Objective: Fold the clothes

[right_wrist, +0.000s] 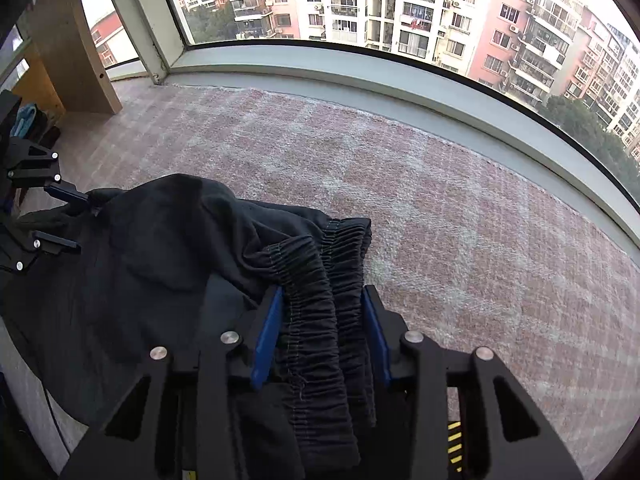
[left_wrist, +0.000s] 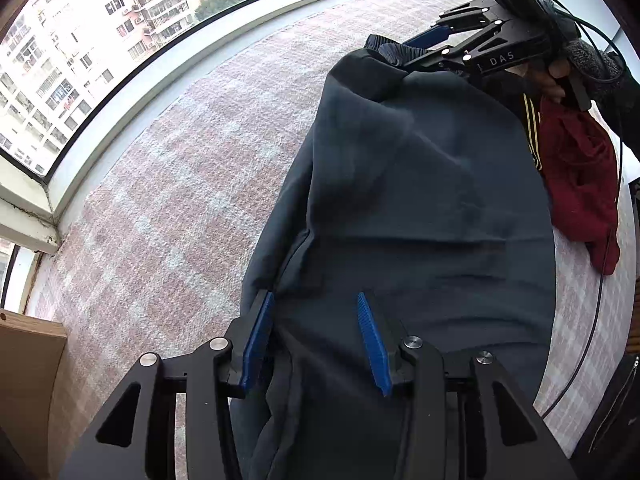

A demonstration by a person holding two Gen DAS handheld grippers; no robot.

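A: Right wrist view first. What is the dark navy, soft-fabric garment (right_wrist: pixel 152 264) doing?

B: It lies spread on the pink and white checked carpet (right_wrist: pixel 460 208), beside the long window sill. Its gathered elastic waistband (right_wrist: pixel 320 280) runs up between the blue pads of the right gripper (right_wrist: pixel 323 300), and both pads press against the bunched fabric, so that gripper is clenched on the waistband.

A: And the pose of that gripper?

B: It points steeply down at the carpet, with the waistband draped back over its black frame.

A: The other end of the garment?

B: In the left wrist view, dark cloth passes between the blue ribbed pads (left_wrist: pixel 374 344) of the left gripper (left_wrist: pixel 316 300). The pad on the left of the picture lies against a fold; the other stands clear of the cloth surface, so I cannot tell whether the cloth is pinched. This gripper also points steeply down.

A: Do the two grippers see each other?

B: Yes. From the left view the right one sits at the garment's far end, a person's hand (left_wrist: pixel 556 76) in a grey knitted sleeve on its handle.

A: Anything else near?

B: A crumpled dark red garment (left_wrist: pixel 580 184) lies just beside the navy one, under that hand. A light wooden panel (right_wrist: pixel 76 40) stands by the window corner.
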